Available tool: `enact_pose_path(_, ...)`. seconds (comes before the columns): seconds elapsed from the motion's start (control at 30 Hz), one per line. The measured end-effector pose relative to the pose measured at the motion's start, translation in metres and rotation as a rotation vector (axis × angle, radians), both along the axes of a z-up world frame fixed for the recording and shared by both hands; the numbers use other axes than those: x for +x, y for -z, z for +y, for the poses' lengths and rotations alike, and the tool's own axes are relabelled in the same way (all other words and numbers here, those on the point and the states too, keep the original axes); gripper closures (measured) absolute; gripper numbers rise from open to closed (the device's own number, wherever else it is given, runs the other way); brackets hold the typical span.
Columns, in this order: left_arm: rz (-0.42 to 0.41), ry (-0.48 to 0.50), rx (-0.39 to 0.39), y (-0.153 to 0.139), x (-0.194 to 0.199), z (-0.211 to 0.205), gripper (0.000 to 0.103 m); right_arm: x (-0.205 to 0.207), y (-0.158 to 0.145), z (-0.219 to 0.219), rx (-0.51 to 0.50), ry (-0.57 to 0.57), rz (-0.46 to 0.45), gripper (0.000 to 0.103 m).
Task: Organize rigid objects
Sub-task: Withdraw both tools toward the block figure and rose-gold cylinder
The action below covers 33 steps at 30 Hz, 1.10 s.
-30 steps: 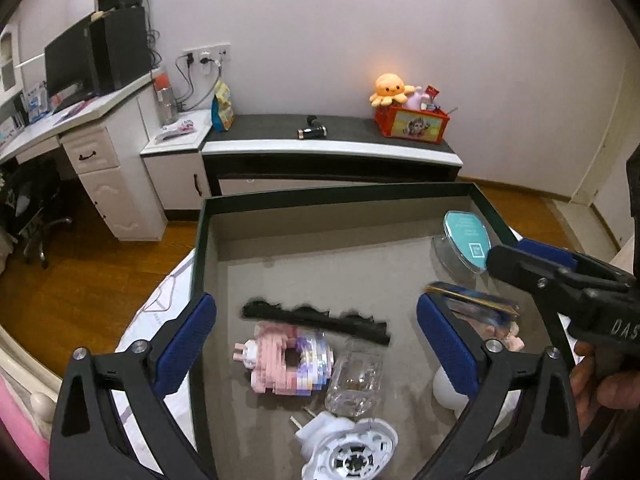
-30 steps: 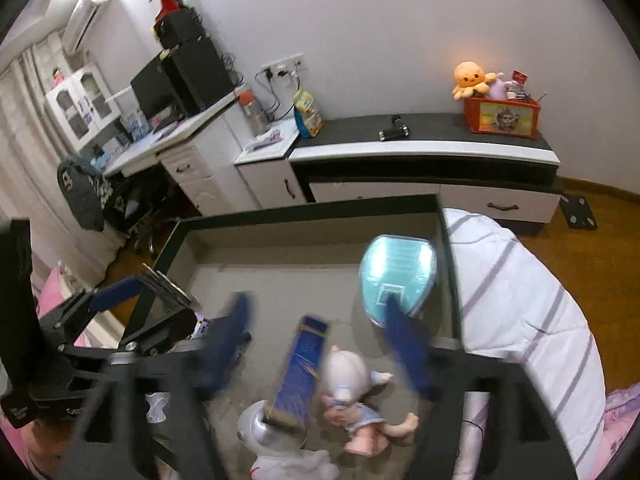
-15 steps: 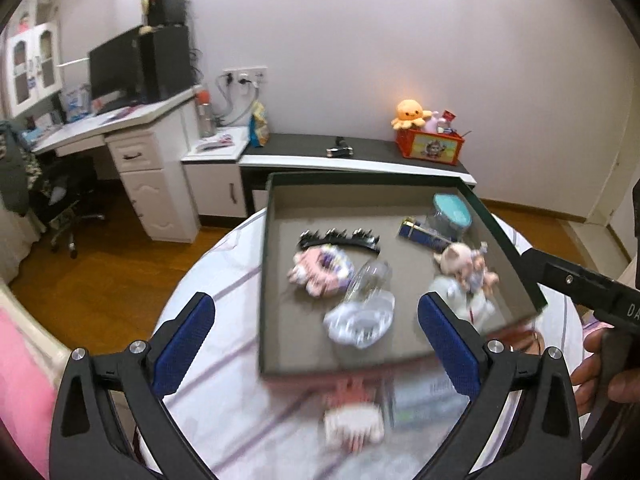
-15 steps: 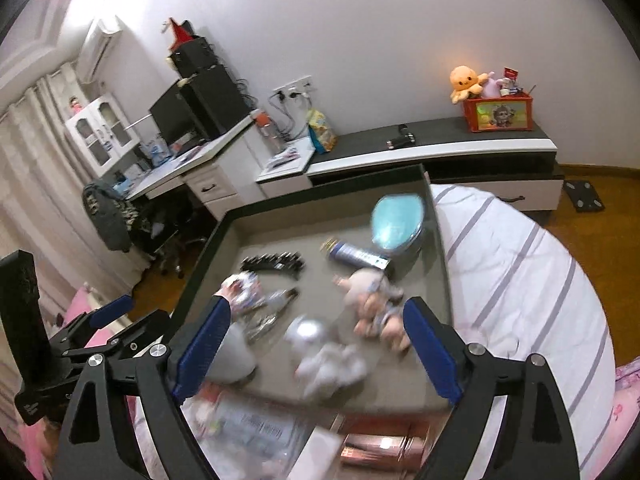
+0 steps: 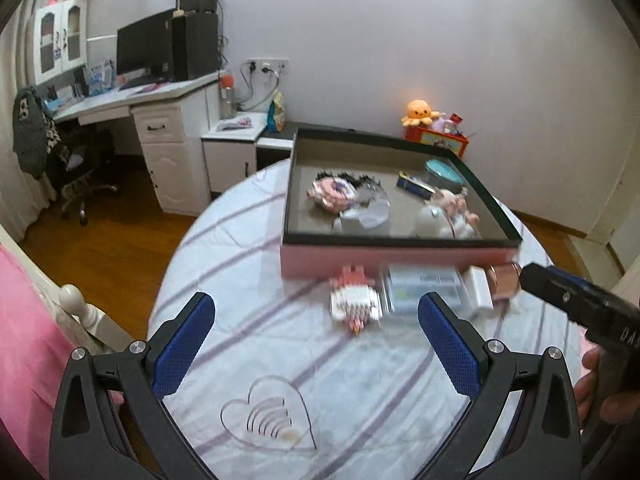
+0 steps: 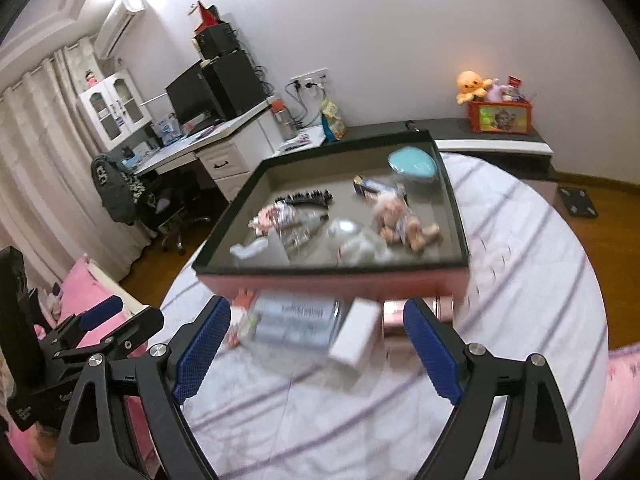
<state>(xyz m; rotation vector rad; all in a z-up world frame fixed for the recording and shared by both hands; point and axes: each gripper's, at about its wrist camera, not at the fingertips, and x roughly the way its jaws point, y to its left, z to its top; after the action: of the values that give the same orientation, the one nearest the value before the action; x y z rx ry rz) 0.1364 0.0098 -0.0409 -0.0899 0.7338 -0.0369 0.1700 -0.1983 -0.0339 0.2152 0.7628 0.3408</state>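
Note:
A pink box with a dark rim [image 5: 392, 256] [image 6: 332, 280] stands on the round striped table. It holds a black comb [image 6: 306, 197], a pink brick toy [image 5: 332, 194], a clear bottle [image 6: 298, 232], a blue bar [image 5: 414, 185], a teal lid [image 6: 412, 162], a doll [image 6: 400, 220] and a white figure [image 5: 434, 218]. In front of the box lie a pink-white brick toy [image 5: 354, 304], a clear case [image 5: 424, 288], a white block [image 6: 356, 336] and a rose-gold tube [image 5: 504, 280]. My left gripper [image 5: 316, 348] and right gripper [image 6: 316, 348] are open, empty, held back from the box.
A clear heart-shaped piece [image 5: 268, 420] lies on the table near my left gripper. A desk with monitor [image 5: 148, 92], an office chair [image 5: 80, 168] and a low cabinet with an orange plush [image 6: 472, 84] stand behind. Pink bedding [image 5: 28, 340] borders the table at left.
Both grippers have pulled back and up from inside the box. The whole box and the loose things in front of it have come into view.

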Motion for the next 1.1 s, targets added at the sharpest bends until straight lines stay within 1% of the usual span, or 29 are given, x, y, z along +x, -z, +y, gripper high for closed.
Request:
enact_pose_path(0.1, -0.012, 0.061, -0.027, 0.008, -0.01, 0.002, 0.0, -0.022, 0.007, -0.001, -0.024, 0.1, 0.004, 0.013)
enact_pose_path(0.2, -0.003, 0.116, -0.058, 0.016, -0.016, 0.003, 0.0, -0.038, 0.013, -0.003, -0.055, 0.194, 0.021, 0.013)
enact_pose_path(0.27, -0.004, 0.141, -0.074, 0.019, -0.021, 0.002, 0.0, -0.046, 0.012, -0.002, -0.083, 0.227, 0.023, 0.013)
enact_pose_path(0.37, -0.004, 0.152, -0.082, 0.023, -0.023, 0.002, 0.0, -0.054, 0.006, -0.001, -0.124, 0.258, 0.007, 0.013)
enact_pose_path(0.5, 0.003, 0.149, -0.088, 0.027, -0.023, -0.002, 0.0, -0.056, 0.006, -0.004, -0.141, 0.256, 0.005, 0.013)
enact_pose_path(0.67, 0.003, 0.108, -0.091, 0.029, -0.02, -0.006, 0.0, -0.044, 0.011, -0.008, -0.142, 0.221, 0.011, 0.013)
enact_pose_path(0.93, 0.037, 0.05, -0.025, 0.036, -0.009, -0.015, 0.0, -0.022, 0.029, -0.017, -0.106, 0.162, 0.05, 0.013)
enact_pose_path(1.1, 0.067, 0.052, -0.005, 0.044, 0.003, -0.019, 0.0, -0.013, 0.041, -0.02, -0.097, 0.164, 0.078, 0.013)
